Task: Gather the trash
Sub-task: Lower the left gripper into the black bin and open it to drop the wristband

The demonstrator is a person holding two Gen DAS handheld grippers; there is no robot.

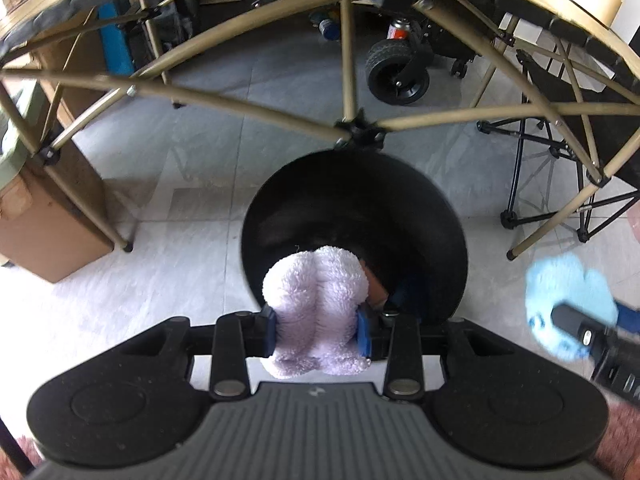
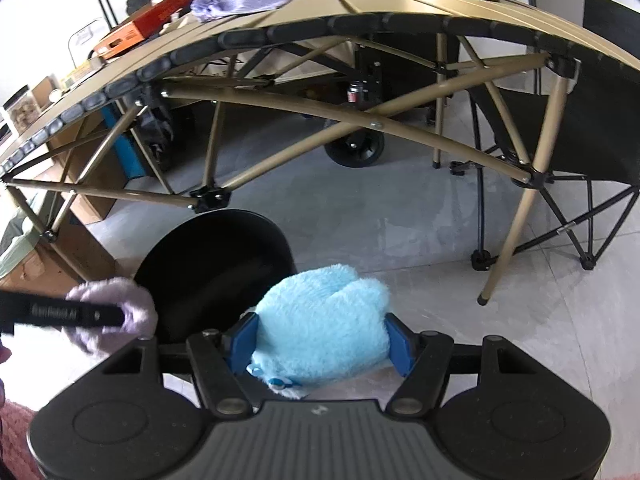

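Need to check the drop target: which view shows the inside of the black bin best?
The left wrist view: it looks down into the black bin, open mouth centred, something brownish inside beside the lilac cloth. The right wrist view shows only the bin at an angle, interior dark.

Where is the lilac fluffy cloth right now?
The lilac fluffy cloth is clamped in the left tool, held over the near rim of the black bin on the floor below the folding table.

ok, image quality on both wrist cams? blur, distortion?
Left wrist: heavy fisheye bending the table frame, blue cloth motion-blurred at the right edge, bin interior black, no detail. Right wrist: same bending, purple cloth smeared at left, blue cloth sharp.
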